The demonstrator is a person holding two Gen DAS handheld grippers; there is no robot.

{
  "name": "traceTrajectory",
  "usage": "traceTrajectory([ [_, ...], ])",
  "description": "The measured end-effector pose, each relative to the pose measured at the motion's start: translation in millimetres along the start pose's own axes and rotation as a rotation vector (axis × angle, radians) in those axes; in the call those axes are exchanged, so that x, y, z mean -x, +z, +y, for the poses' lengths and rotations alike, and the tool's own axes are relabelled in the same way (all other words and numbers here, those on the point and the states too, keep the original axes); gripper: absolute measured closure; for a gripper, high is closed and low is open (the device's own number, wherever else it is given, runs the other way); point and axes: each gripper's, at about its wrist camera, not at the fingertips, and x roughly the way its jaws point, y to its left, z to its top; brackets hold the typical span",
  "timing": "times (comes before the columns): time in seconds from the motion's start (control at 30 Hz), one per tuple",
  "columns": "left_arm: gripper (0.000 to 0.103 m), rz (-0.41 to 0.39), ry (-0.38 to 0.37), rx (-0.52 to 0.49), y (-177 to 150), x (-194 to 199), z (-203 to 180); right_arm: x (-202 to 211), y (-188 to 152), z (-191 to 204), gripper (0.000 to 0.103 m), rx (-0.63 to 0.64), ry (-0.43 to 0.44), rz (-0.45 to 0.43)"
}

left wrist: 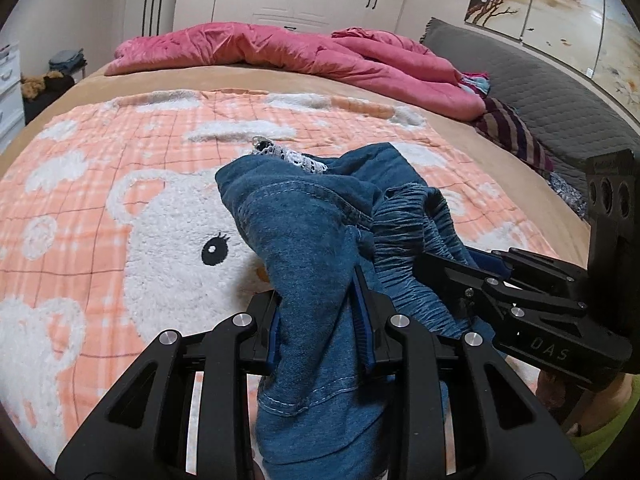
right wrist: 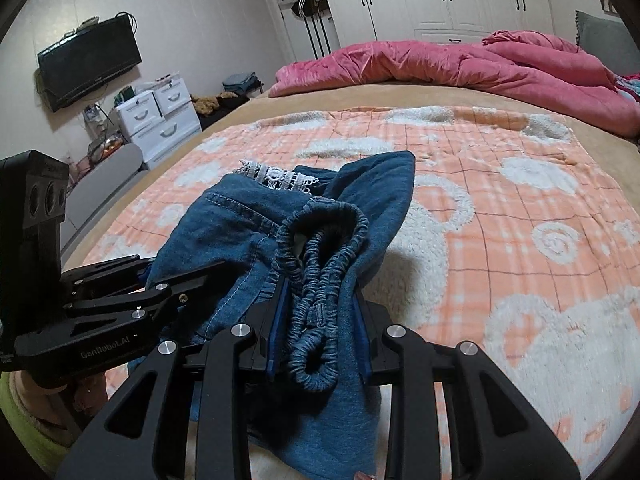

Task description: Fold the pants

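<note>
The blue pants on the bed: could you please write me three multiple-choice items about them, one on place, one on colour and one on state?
1. Where does the pink quilt lie?
A. at the far end of the bed, beyond the pants
B. under the pants
C. on the floor

2. What colour is the lace trim on the pants?
A. red
B. white
C. black

3. What is the right claw doing?
A. standing open above the checked blanket
B. shut on the quilt
C. shut on the pants' elastic waistband

Answers:
1. A, the quilt is bunched up at the far end, clear of the pants.
2. B, the lace shows white against the blue denim.
3. C, the gathered waistband sits pinched between its blue pads; the left claw grips the pants too.
</note>
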Motion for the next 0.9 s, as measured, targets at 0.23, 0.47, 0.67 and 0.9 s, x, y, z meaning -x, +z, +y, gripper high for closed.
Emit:
traceTrajectory([
  [0.23,0.082,0.022,0.006,0.011,-3.0,-21.9,12.8,-20.7,-2.3,-5.6,0.076,-0.011,-0.01,0.029],
  [0.47,0.081,0.058,0.005,0.04,-7.4,-34.8,22.7,-36.9,-9.9,-19.7,0.074,-0.063,-0.007,0.071],
  [0.67,0.074,0.077,0.013,0.061,-11.3,-38.1,29.0,-38.1,-14.1,-28.0,0.065,-0.085,-0.009,0.084],
  [0.9,0.064,0.083,0.033,0.07,-16.6,-36.5,33.0,-33.6,-17.6,-32.8,0.056,-0.088,-0.041,0.081],
])
